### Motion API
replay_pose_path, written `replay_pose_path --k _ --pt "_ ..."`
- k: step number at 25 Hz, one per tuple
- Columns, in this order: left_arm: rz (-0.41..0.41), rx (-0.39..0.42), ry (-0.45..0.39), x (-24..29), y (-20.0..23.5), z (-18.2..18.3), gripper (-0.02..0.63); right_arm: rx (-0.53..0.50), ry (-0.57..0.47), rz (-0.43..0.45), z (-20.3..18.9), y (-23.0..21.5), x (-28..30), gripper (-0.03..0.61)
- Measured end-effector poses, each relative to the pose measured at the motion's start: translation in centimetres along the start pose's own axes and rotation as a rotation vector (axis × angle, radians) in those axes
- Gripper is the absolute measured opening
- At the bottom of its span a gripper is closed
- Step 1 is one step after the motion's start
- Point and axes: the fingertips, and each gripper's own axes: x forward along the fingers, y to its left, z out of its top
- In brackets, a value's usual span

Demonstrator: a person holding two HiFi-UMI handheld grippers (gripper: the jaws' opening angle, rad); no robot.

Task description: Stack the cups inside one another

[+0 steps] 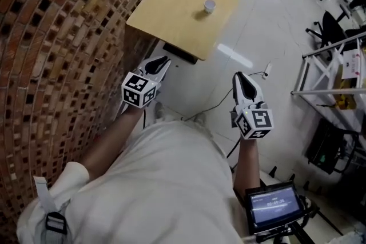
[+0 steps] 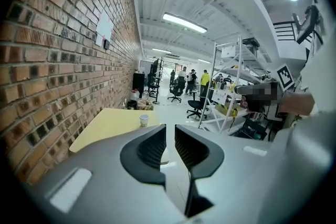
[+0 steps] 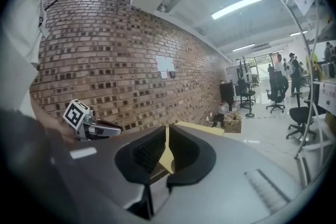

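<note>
Two claws hang close to the person, well apart from the worktop (image 1: 171, 8): the left claw (image 1: 163, 62) slightly parted and empty, the right claw (image 1: 240, 78) nearly clenched on nothing. Farther off, one white cup (image 1: 210, 6) stands upright on the worktop. It may be a finished nest or a single cup, too small to tell.

The white cup (image 1: 210, 6) is too small: perhaps 1, perhaps several nested.
</note>
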Motion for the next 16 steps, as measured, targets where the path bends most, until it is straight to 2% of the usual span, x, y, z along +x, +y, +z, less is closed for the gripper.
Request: replay_pose_path --k 3,9,16 --pt "-0.012 0.0 0.005 0.6 -0.4 0.1 0.072 0.002 0.0 -0.012 -0.1 -0.1 -0.2 0.008" --pt "-0.027 0.015 0.006 1.8 -1.5 0.8 0.072 0.01 0.008 -0.033 -0.6 -1.1 -1.1 0.008" --pt "-0.042 0.001 0.04 1.7 -3.1 -1.0 0.072 0.042 0.022 -0.08 -1.9 -2.8 -3.1 0.006"
